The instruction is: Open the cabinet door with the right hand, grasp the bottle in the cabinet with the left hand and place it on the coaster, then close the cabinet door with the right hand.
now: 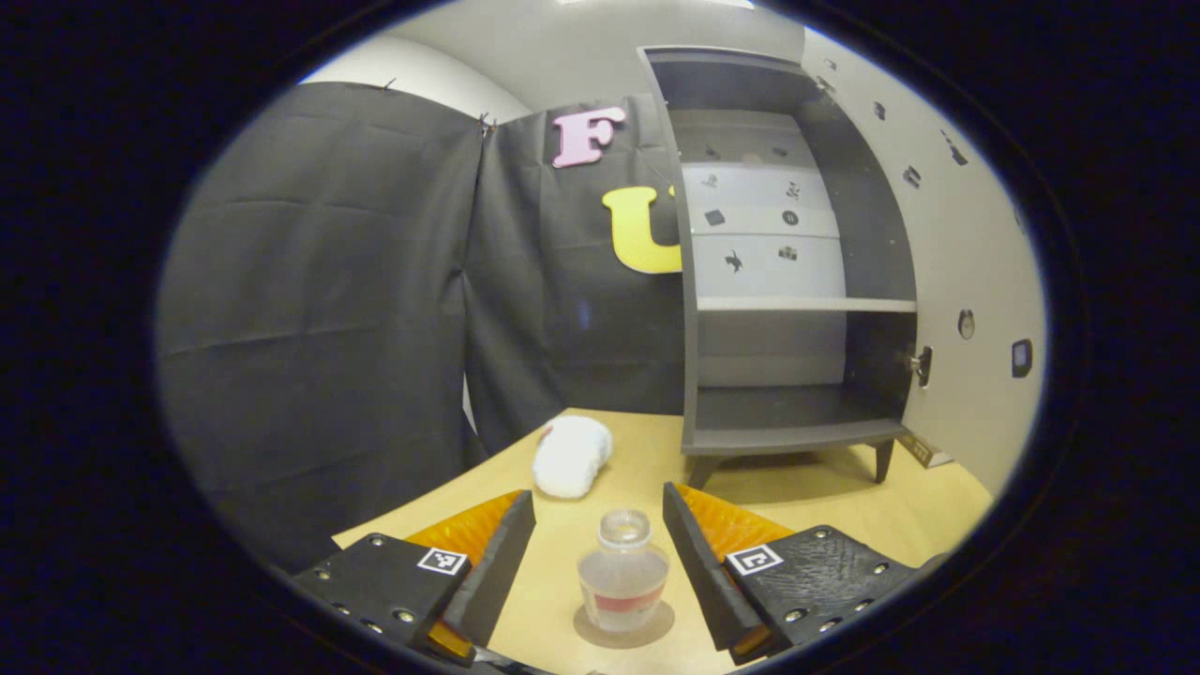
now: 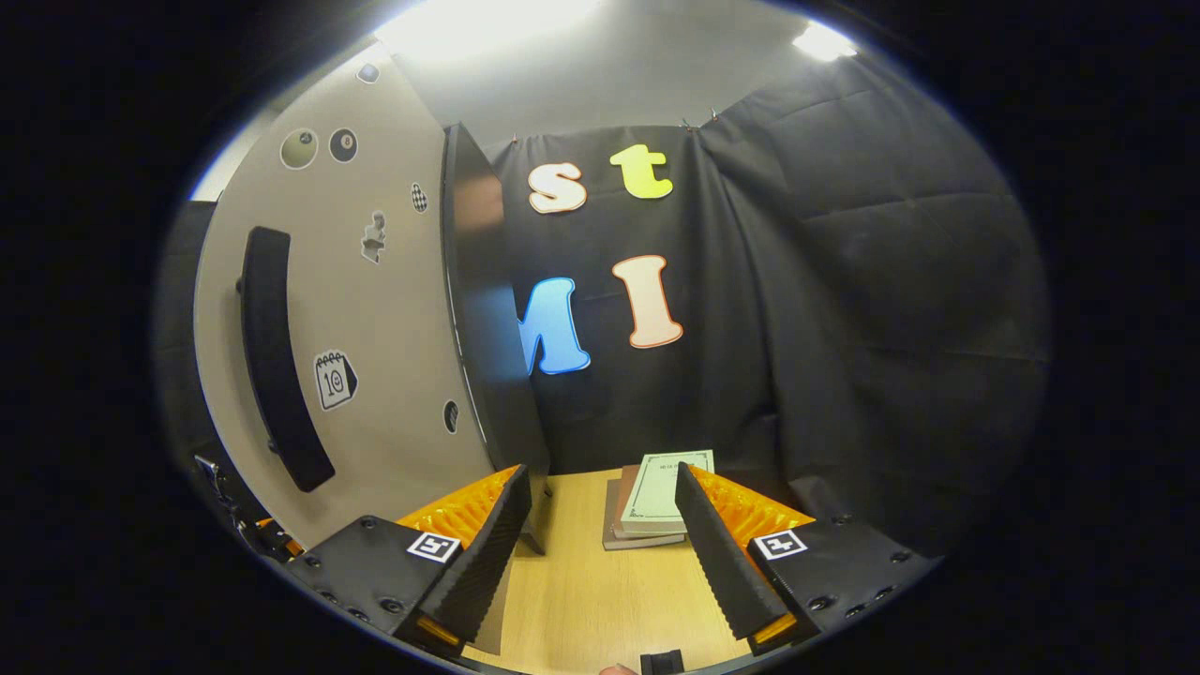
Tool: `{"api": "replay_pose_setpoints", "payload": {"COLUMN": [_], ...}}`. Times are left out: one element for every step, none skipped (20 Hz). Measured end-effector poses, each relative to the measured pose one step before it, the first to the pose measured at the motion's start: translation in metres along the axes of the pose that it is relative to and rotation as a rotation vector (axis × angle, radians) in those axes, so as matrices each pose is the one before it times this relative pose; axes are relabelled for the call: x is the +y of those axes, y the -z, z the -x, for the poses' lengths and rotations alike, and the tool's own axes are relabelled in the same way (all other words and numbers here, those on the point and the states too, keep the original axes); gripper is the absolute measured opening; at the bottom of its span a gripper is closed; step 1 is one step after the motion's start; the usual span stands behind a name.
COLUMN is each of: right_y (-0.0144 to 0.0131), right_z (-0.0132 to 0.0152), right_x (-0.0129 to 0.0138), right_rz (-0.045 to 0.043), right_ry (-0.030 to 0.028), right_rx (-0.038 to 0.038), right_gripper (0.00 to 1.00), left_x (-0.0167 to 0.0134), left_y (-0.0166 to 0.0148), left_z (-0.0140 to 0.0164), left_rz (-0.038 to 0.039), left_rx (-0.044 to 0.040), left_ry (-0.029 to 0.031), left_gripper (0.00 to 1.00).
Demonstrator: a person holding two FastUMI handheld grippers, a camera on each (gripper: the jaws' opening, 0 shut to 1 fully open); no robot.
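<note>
In the left gripper view a small clear bottle [image 1: 623,574] with a red band stands upright on a round coaster [image 1: 656,626] on the wooden table. My left gripper [image 1: 600,516] is open, its fingers either side of the bottle and apart from it. Beyond stands the grey cabinet [image 1: 797,281], its door [image 1: 966,262] swung open to the right and its shelves bare. In the right gripper view my right gripper [image 2: 600,506] is open with nothing between its fingers. The open door [image 2: 375,328] with its dark handle [image 2: 277,361] stands close on the left.
A white fluffy cloth [image 1: 572,454] lies on the table left of the cabinet. Two stacked books [image 2: 661,497] lie on the table ahead of the right gripper. Black cloth walls close in the booth behind and beside the table.
</note>
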State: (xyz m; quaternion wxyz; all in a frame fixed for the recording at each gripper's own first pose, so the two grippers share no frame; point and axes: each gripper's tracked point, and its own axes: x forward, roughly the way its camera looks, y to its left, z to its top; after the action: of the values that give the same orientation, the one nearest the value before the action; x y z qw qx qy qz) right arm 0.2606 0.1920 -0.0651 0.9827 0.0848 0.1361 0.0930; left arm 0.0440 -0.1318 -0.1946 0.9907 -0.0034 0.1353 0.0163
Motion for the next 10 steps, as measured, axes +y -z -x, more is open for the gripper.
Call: {"api": "replay_pose_setpoints", "payload": {"right_y": [-0.00324, -0.00419, -0.0041, -0.00403, -0.00295, -0.0025, -0.00263, -0.00352, -0.00323, -0.00313], "right_z": [-0.00297, -0.00203, -0.00242, -0.00215, -0.0019, -0.00178, -0.00155, -0.0008, 0.00008, 0.00037], "right_x": [0.00346, 0.00432, 0.00475, 0.0051, 0.00544, 0.00599, 0.00627, 0.00584, 0.00511, 0.00701], "right_rz": [-0.00972, -0.00876, -0.00727, -0.00432, -0.00259, 0.00123, 0.0046, 0.0083, 0.00956, 0.009], "right_ry": [-0.01786, -0.02181, -0.01908, -0.01732, -0.01615, -0.01777, -0.01398, -0.0101, -0.0084, -0.01223], "right_rx": [-0.00469, -0.00708, -0.01079, -0.00804, -0.0064, -0.00118, -0.00119, -0.00225, -0.00171, 0.00012], "right_gripper": [0.98, 0.98, 0.98, 0.98, 0.98, 0.98, 0.98, 0.98, 0.98, 0.98], "left_x": [0.00261, 0.0016, 0.00153, 0.00256, 0.00394, 0.00224, 0.0021, 0.00346, 0.0027, 0.00285], "left_y": [-0.01715, -0.01749, -0.01458, -0.01478, -0.01378, -0.01213, -0.0118, -0.01106, -0.00814, -0.00686], "left_z": [0.00638, 0.00615, 0.00486, 0.00336, 0.00181, 0.00215, 0.00175, 0.00025, -0.00184, -0.00094], "left_rz": [-0.00181, -0.00326, -0.00638, -0.00804, -0.00217, 0.00354, 0.00677, 0.00815, 0.00597, 0.0038], "left_rx": [-0.01598, -0.01703, -0.01563, -0.01506, -0.01196, -0.00999, -0.01061, -0.01284, -0.00846, -0.01203], "left_ry": [-0.00467, -0.00056, -0.0007, -0.00492, -0.00211, 0.00317, 0.0024, 0.00154, 0.00233, 0.00268], "left_gripper": [0.83, 0.83, 0.85, 0.84, 0.84, 0.84, 0.84, 0.84, 0.84, 0.83]}}
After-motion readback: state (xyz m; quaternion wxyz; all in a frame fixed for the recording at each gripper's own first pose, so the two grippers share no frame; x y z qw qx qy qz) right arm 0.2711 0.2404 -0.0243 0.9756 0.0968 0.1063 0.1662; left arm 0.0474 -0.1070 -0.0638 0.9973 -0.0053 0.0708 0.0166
